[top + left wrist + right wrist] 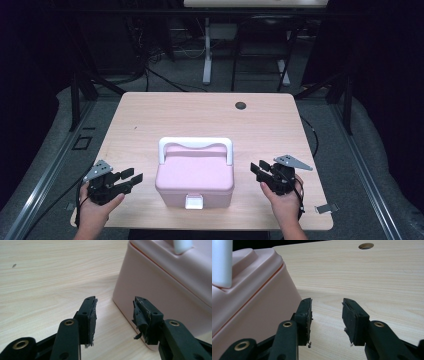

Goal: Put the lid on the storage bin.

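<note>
At the lower left of the high view, the left gripper (134, 177) rests low over the pale wood-grain rectangular table (150, 115), its 2 black jaws parted with nothing between them. In the left gripper view the worn pads (91, 320) stand apart just beside the box's side wall. The closed pink plastic lidded box (195, 177), with a white handle (196, 144) folded to its far side and a white front latch (194, 201), sits at the lower middle of the frame, near the table's front edge. At the lower right, the right gripper (259, 171) points at the box, jaws spread and empty. A round dark cable hole (241, 105) marks the tabletop's upper right. Grey floor (165, 80) and desk legs (207, 55) fill the dim top of the frame.
</note>
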